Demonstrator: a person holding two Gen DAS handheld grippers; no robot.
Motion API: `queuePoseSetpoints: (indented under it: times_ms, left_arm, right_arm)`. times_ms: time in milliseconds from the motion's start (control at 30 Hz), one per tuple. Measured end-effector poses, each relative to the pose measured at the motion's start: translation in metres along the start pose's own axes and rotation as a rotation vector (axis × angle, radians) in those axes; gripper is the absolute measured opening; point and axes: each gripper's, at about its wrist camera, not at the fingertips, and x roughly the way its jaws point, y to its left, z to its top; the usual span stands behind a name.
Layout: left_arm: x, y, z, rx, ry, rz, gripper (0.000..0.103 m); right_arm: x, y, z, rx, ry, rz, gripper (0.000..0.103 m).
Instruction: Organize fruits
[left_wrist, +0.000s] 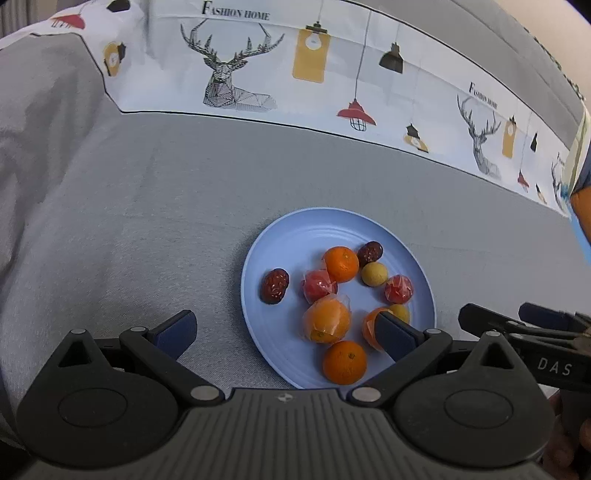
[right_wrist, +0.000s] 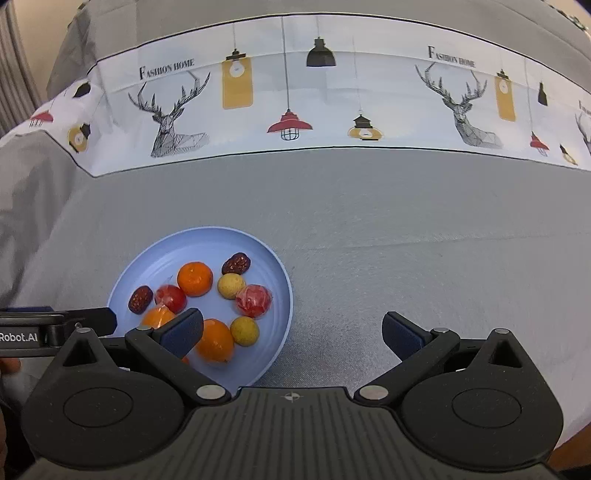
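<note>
Several round glossy fruits (left_wrist: 341, 264) fill ridged plate (left_wrist: 295, 229).

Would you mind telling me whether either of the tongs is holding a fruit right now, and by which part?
Nothing is held. The left tongs and right tongs are both open, above the blue plate of fruit.

Each tool is matte black plastic: the left tool (left_wrist: 286, 334) and right tool (right_wrist: 291, 332) share ribbed bodies, round hubs, silver rivets and dark blue finger pads (right_wrist: 183, 330). White lettering marks their sides.
</note>
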Motion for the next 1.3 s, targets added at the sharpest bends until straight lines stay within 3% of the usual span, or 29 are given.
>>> queuePoseSetpoints:
  times_ms: [1300]
  left_arm:
    - [0.012,-0.016,-0.010,0.096,0.061,0.025,0.102]
  right_arm:
    - [0.005,0.002,-0.001,-0.031,0.045,-0.013,0.102]
